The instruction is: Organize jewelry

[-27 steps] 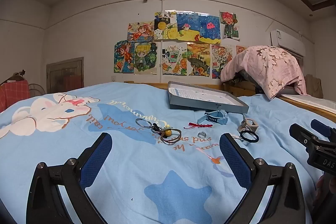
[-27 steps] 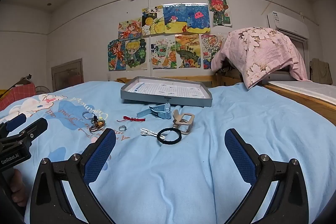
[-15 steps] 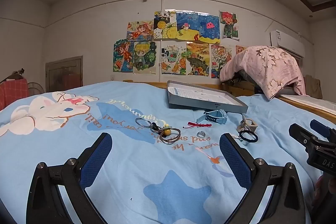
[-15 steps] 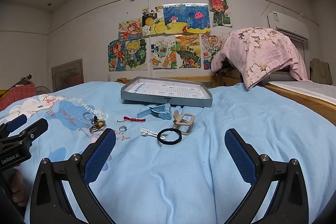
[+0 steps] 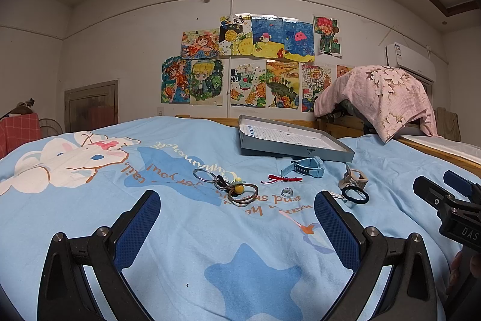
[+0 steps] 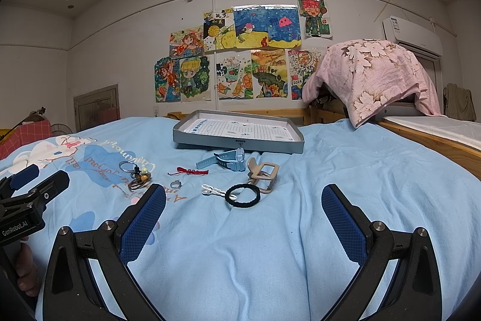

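Nothing moved: flat grey cardboard tray (image 6: 237, 145), round black elastic hair tie (image 6: 242, 195).

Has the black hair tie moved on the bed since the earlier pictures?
No. The black hair tie keeps its place beside the beige clip, in front of the grey tray.

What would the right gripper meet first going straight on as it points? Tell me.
Likely the black hair tie: it lies on the blue bedsheet nearest ahead, between the open fingers of the right gripper. Depth is hard to judge; pointing slightly down, it might meet bare sheet first.
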A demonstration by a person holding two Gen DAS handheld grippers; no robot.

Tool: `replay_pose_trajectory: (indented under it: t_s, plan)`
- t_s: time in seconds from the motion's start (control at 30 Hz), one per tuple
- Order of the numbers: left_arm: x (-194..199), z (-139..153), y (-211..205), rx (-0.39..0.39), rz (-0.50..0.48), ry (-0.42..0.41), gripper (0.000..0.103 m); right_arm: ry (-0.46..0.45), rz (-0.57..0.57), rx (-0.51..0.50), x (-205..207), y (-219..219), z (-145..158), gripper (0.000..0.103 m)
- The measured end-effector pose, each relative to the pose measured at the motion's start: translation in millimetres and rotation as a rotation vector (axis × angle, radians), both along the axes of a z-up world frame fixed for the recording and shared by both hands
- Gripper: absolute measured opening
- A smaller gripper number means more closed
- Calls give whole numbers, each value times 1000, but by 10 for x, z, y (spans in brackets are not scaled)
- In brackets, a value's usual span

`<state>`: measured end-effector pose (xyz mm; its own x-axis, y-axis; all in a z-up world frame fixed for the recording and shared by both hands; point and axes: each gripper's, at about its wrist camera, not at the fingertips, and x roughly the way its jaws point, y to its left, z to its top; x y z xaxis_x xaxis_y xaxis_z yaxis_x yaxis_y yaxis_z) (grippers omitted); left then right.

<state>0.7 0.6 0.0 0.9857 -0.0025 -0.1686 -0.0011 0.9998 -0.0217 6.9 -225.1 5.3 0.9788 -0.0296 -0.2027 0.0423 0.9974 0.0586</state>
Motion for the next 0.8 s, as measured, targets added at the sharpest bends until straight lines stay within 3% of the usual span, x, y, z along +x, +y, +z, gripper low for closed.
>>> replay_pose_trajectory:
  t_s: [0.8]
  plan:
    - [-1,0,-1,0,-1,0,103,-1,0,1,-1,-1,5,102]
